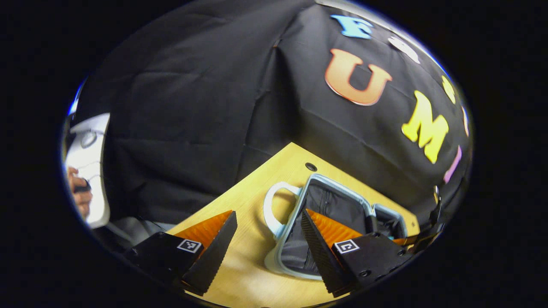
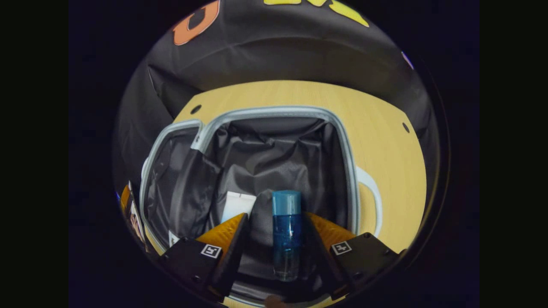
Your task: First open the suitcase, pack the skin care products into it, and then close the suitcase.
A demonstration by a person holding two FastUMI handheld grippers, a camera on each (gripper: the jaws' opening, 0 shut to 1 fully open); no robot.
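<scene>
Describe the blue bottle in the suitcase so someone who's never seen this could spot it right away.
Find the open suitcase lying on the wooden table, lined in dark fabric. Inside it, between the fingers of the right tool, lies a slim see-through blue bottle with an opaque teal cap. The white packet beside it is flat and pale.

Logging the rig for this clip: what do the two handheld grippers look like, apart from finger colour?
Each has two wedge-shaped fingers with ribbed inner faces on black blocks with screws. The left gripper and the right gripper carry a square black-and-white marker tag on each block.
</scene>
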